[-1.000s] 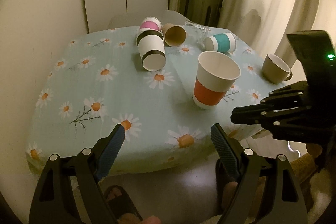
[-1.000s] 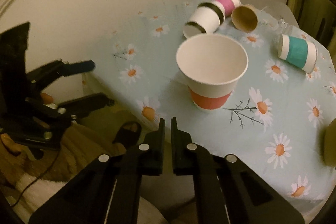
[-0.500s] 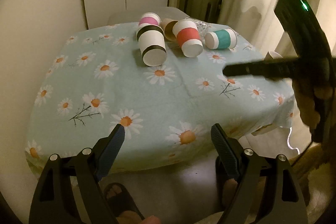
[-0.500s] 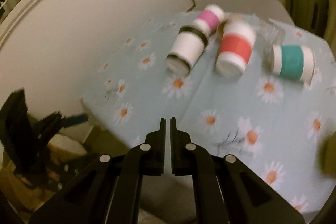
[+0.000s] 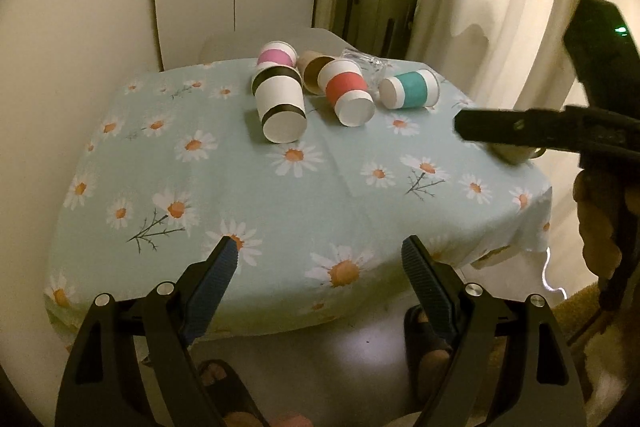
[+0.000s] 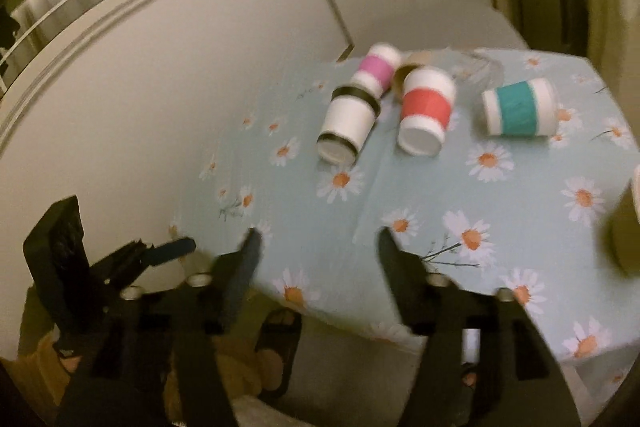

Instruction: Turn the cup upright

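Note:
Several paper cups lie on their sides at the far end of the daisy tablecloth (image 5: 248, 195): a black-banded cup (image 5: 280, 103) (image 6: 348, 123), a red-banded cup (image 5: 347, 93) (image 6: 425, 109), a teal-banded cup (image 5: 410, 89) (image 6: 519, 107), a pink-banded cup (image 5: 277, 55) (image 6: 378, 67) and a brown cup (image 5: 313, 71). My left gripper (image 5: 318, 259) is open and empty at the table's near edge. My right gripper (image 6: 318, 247) is open and empty over the near edge; it also shows side-on at the right of the left wrist view (image 5: 464, 127).
A beige mug (image 6: 624, 227) stands at the table's right edge. A clear crumpled plastic thing (image 5: 366, 65) lies behind the cups. White wall and cabinet stand to the left and behind, curtains to the right. Sandalled feet (image 5: 428, 335) are on the floor below.
The red-banded cup went from upright near the front to lying on its side among the far cups. My right gripper has opened and pulled back from the table. The left gripper stayed put.

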The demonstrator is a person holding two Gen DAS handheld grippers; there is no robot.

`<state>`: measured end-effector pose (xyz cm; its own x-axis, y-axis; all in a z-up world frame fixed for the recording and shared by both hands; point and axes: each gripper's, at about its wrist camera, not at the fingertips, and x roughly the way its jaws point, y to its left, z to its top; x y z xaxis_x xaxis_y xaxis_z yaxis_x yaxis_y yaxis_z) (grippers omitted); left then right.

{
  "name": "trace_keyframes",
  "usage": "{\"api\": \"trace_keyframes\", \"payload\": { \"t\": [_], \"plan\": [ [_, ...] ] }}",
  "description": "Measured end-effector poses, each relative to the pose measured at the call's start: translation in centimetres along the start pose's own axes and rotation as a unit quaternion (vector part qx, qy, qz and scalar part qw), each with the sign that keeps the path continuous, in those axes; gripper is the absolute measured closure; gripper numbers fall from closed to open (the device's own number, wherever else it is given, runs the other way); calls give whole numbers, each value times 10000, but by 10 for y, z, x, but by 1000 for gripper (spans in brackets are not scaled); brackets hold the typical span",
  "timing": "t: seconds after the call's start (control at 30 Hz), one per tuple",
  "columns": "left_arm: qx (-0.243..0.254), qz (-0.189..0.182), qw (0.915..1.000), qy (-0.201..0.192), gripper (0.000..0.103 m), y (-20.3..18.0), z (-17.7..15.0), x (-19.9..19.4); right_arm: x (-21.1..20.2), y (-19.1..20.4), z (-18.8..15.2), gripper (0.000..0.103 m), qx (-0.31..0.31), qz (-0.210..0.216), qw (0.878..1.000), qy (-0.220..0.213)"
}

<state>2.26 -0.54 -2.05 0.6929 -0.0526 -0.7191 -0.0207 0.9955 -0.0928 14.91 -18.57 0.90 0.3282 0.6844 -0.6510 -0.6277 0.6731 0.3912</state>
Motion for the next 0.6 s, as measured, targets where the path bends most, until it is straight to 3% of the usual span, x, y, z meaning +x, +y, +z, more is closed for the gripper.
{"api": "trace_keyframes", "payload": {
  "t": [0.2,0.47,0.6],
  "plan": [
    [90,-1,9999,-109,21,-6,1,-5,-12,8,-12,11,-4,-357,9992,-157],
    [111,39,9996,-260,21,-6,0,-11,-42,8,-29,5,120,-749,9945,-719],
    [60,52,9994,-341,21,-5,1,-14,-43,-1,-33,5,176,-933,9923,-793]
  ]
}}
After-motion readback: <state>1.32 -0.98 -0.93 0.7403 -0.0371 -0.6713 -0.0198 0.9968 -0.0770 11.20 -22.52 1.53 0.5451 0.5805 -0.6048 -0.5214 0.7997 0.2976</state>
